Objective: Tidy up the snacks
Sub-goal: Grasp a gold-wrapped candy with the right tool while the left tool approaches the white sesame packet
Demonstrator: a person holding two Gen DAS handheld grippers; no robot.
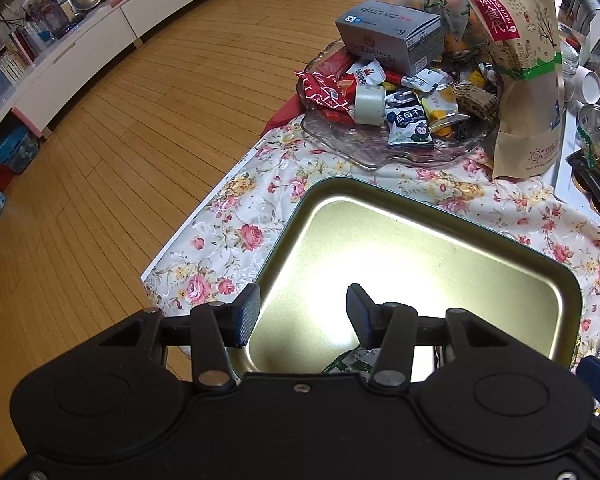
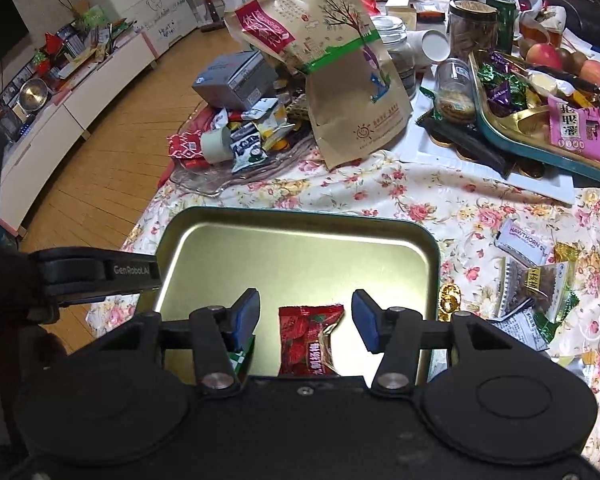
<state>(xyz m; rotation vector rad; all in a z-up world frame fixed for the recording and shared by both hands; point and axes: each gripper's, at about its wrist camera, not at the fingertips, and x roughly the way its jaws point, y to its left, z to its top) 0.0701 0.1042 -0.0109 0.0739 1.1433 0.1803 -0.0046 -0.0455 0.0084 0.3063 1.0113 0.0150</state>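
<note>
Hovering our right hand-held gripper (image 2: 305, 320) open over the red snack packet (image 2: 306, 338) inside the gold rectangular tin tray (image 2: 300, 216); left hand-held gripper (image 1: 302, 316) open, empty, likely steadying.

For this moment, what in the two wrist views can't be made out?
- Left wrist view: a green-and-white packet in the tin tray is mostly hidden behind the left gripper.
- Right wrist view: the red snack packet has its near end cut off by the right gripper; its print is only partly readable.
- Right wrist view: the tray of sweets runs off the right edge.
</note>
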